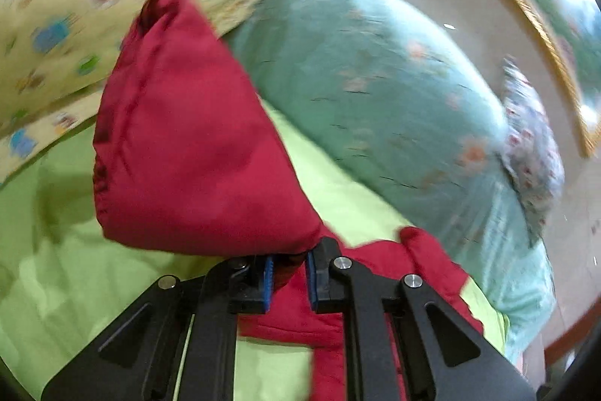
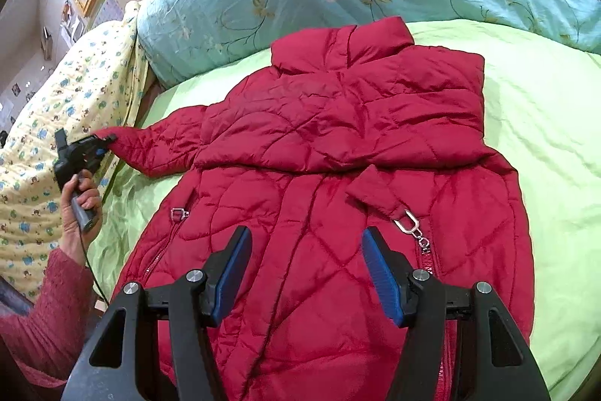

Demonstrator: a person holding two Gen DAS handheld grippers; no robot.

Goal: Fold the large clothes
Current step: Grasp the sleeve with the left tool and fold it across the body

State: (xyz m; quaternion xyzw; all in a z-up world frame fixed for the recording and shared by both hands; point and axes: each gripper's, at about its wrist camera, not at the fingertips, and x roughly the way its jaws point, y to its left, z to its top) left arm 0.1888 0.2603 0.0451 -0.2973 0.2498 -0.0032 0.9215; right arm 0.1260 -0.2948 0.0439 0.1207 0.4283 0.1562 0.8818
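Right wrist view shows my left gripper (image 2: 103, 142) pinching the sleeve (image 2: 157, 149) at frame left, right gripper (image 2: 306, 269) spread over the jacket (image 2: 319, 194); I should carry the sleeve flat across the chest.

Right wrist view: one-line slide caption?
Open right claw above red quilted jacket on green sheet; left claw grips the sleeve cuff.
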